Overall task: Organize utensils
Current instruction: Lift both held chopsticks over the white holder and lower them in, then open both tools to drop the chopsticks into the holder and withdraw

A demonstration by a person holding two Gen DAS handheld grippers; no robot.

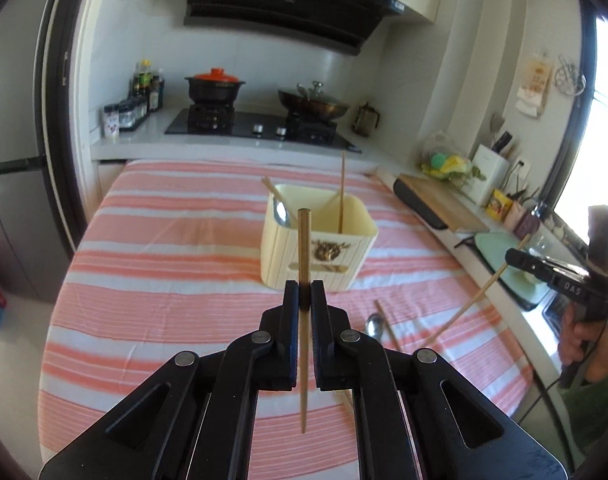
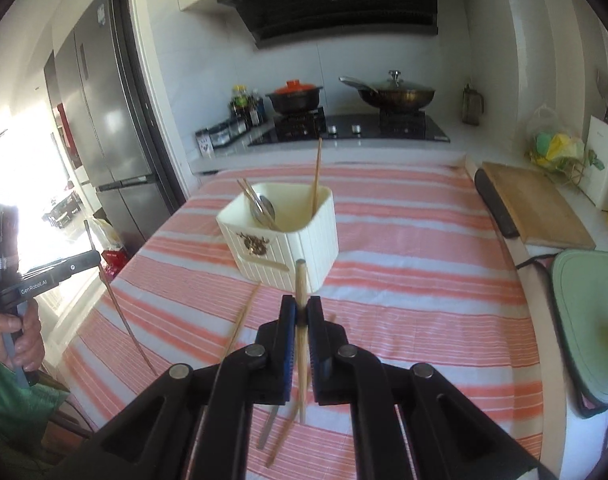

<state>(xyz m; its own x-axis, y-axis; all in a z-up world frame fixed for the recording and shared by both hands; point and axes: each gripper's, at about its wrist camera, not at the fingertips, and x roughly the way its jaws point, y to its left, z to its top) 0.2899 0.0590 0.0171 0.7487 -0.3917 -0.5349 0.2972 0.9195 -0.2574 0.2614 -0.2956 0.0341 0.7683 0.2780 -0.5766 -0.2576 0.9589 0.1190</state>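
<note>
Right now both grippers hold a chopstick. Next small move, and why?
Probably carry the left gripper forward over the cream holder and lower its chopstick into the right compartment, where one chopstick already stands; the spoon occupies the other.

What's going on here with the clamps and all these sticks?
A person is tidying utensils into a cream holder on a striped tablecloth. Each hand works a clamp tool: the left gripper pinches one chopstick, and the right gripper pinches another chopstick. A spoon and more sticks lie loose on the cloth; some are already in the holder.
</note>
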